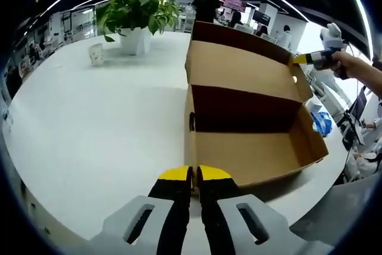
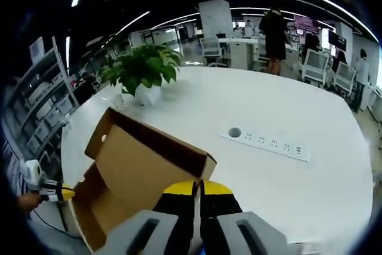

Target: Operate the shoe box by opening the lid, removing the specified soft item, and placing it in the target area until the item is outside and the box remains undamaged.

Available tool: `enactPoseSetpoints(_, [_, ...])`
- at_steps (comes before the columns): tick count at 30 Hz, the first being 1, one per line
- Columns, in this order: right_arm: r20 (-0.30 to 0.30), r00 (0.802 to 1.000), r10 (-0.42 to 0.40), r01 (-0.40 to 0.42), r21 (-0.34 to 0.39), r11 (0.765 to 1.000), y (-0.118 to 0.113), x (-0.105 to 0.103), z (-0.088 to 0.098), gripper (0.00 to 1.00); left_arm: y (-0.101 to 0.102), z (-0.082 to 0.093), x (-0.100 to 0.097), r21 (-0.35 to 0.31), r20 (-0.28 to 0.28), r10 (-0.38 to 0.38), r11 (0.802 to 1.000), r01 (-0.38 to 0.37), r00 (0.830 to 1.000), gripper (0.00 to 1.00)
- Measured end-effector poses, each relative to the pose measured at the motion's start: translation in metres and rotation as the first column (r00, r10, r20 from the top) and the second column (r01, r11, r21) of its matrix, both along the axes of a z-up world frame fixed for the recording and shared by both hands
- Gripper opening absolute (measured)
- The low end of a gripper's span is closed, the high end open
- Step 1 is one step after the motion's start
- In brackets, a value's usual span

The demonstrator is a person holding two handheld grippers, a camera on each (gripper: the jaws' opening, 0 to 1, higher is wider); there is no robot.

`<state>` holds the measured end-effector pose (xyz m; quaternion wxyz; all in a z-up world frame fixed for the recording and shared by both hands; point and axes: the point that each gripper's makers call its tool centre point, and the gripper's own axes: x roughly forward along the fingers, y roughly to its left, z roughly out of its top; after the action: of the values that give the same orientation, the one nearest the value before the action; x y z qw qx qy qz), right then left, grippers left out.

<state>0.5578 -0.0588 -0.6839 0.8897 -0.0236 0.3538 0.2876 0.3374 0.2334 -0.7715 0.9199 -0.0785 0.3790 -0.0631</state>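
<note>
Left hand-held gripper (image 1: 194,174), pinched on the shoe box (image 1: 250,153) wall at six o'clock, could crease the cardboard; right hand-held gripper (image 2: 198,188) grips the lid (image 2: 149,147).

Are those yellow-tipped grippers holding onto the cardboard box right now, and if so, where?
Both seem to. The left gripper is shut on the near wall of the shoe box; the right gripper is shut on the edge of the raised lid.
</note>
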Motion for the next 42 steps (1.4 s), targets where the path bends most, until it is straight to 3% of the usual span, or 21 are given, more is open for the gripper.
enactPoseSetpoints(7, [0.034,0.999,0.019,-0.02,0.008,1.0,0.001,-0.008,0.01,0.0,0.0,0.001,-0.001,-0.009,0.005,0.002,1.0,-0.002,1.0,0.01])
enactPoseSetpoints(28, [0.155,0.988,0.019,-0.029,0.062,0.998,0.01,-0.058,0.044,0.0,-0.003,0.001,-0.002,-0.049,0.029,0.006,0.999,-0.005,1.0,0.02])
enactPoseSetpoints(42, [0.21,0.977,0.032,-0.048,0.07,0.996,0.01,-0.076,0.044,0.0,-0.006,0.001,-0.003,-0.062,0.034,0.002,0.998,0.0,0.999,0.02])
